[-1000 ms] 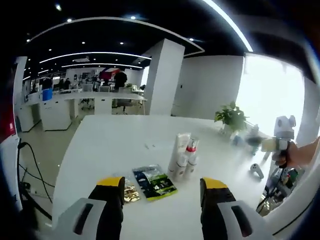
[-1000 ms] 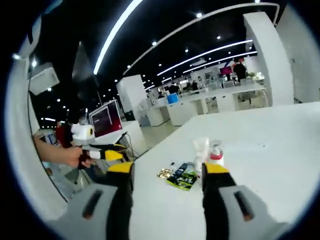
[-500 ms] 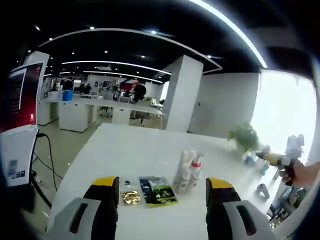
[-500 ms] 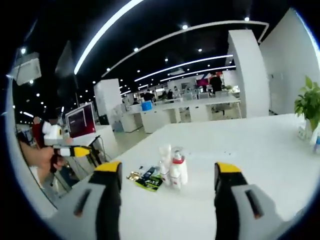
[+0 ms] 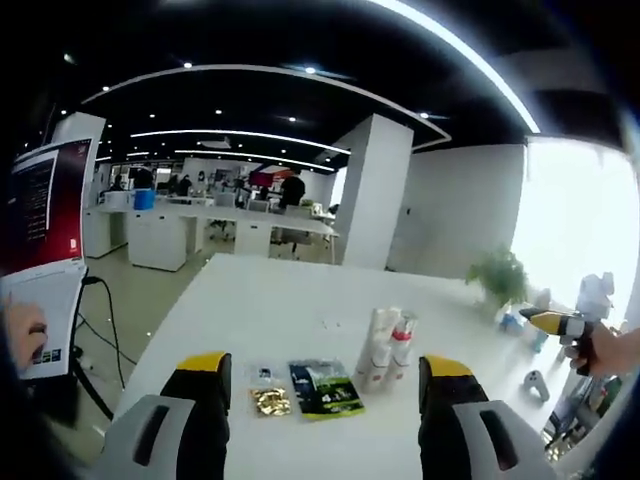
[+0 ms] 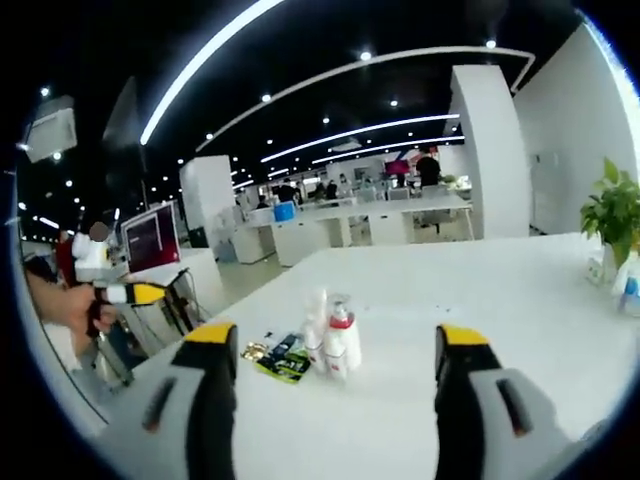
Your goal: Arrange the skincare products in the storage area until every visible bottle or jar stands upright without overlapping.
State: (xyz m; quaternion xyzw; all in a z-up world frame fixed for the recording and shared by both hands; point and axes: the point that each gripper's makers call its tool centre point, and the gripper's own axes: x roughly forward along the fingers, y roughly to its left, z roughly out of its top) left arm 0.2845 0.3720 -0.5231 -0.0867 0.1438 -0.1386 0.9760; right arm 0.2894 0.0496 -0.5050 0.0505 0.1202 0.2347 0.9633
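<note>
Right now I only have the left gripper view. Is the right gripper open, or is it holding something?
Observer: In the right gripper view, the right gripper is open, jaws wide apart, gripping nothing.
Operator: What is it facing?
Observer: The bottle cluster on the white table. From that side the bottles look upright, and the red-capped bottle is at the cluster's right.
Operator: And my own gripper?
Observer: The left gripper is at that view's left edge, held in a hand, seemingly beyond the table's edge.
</note>
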